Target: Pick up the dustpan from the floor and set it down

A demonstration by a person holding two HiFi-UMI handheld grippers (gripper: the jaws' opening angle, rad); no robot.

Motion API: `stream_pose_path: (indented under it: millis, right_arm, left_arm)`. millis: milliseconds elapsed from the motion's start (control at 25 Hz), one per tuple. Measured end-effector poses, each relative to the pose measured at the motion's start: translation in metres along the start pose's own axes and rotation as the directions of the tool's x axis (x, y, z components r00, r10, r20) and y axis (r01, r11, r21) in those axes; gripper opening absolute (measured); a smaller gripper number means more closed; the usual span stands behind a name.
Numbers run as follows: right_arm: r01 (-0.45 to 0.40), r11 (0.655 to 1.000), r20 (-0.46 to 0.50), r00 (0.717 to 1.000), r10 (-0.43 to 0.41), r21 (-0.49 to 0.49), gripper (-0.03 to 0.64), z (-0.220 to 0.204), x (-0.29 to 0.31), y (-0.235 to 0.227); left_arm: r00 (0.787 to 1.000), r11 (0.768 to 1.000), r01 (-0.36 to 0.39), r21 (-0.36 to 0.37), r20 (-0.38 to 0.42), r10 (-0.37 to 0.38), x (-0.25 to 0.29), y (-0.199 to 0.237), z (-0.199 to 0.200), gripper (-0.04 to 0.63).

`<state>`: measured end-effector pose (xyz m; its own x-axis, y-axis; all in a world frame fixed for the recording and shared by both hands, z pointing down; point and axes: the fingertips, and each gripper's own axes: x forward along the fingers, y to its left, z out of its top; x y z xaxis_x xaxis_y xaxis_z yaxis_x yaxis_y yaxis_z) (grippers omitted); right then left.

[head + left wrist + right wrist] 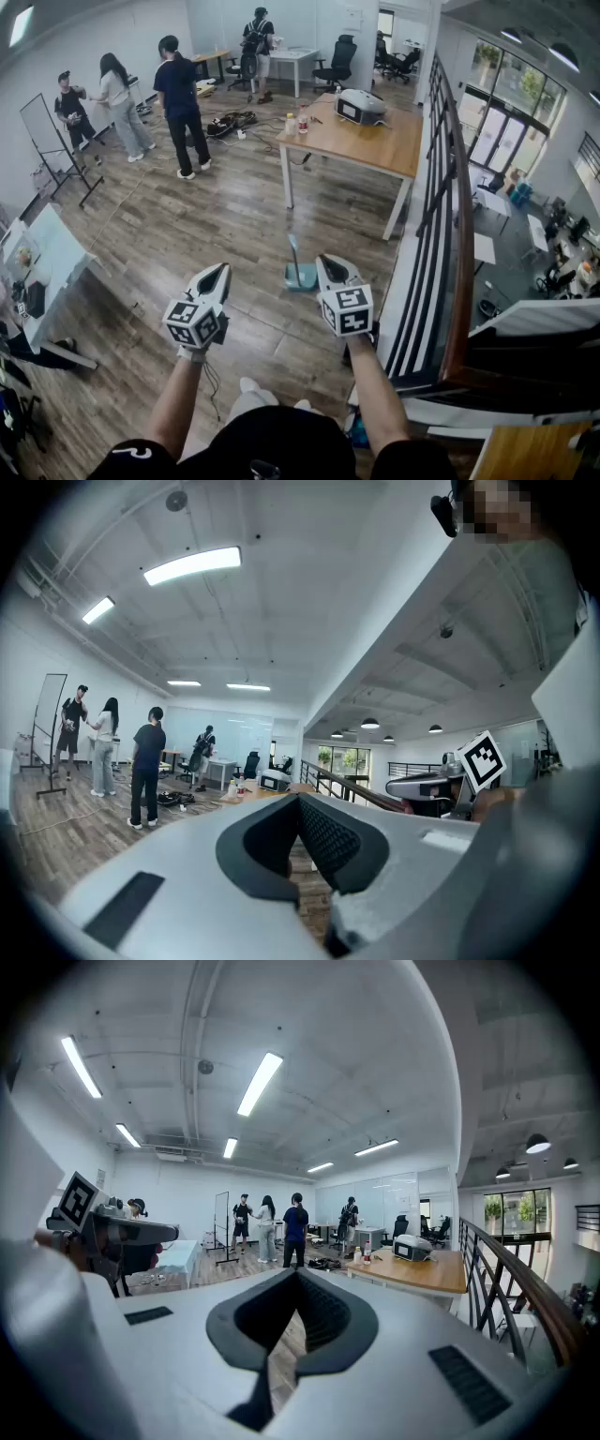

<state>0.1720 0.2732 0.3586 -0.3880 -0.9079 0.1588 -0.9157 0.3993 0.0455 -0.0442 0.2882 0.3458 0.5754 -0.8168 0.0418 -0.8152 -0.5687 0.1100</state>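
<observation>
The dustpan (300, 275) stands on the wooden floor (216, 225) in the middle of the head view, a little below centre. It is pale blue-green, and its thin handle rises straight up. It lies between the tips of the two grippers, a bit further away from the person, and neither gripper touches it.

The left gripper (218, 269) is at the lower left of the dustpan. Its jaws are brought together and hold nothing. The right gripper (325, 260) is just to the right of the dustpan. Its jaws are also fully closed and empty.

Each gripper carries a cube with black-and-white square markers (194, 323). These are patterns only, not letters.

At the upper right of centre is a wooden table (375, 145) with a white device (361, 106) and small bottles (296, 122). Their labels are too small to read. A dark railing (450, 187) runs down the right side. Several people (178, 103) stand at the upper left.
</observation>
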Motion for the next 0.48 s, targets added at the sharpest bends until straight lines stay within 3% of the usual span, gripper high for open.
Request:
stream_pose_path:
  millis: [480]
  right_arm:
    - [-0.003, 1.0, 0.009, 1.0, 0.003, 0.017, -0.006, 0.0102, 0.0006, -0.0028]
  left_arm:
    - [1.0, 1.0, -0.002, -0.004, 0.002, 0.002, 0.0026, -0.0038, 0.0066, -0.006]
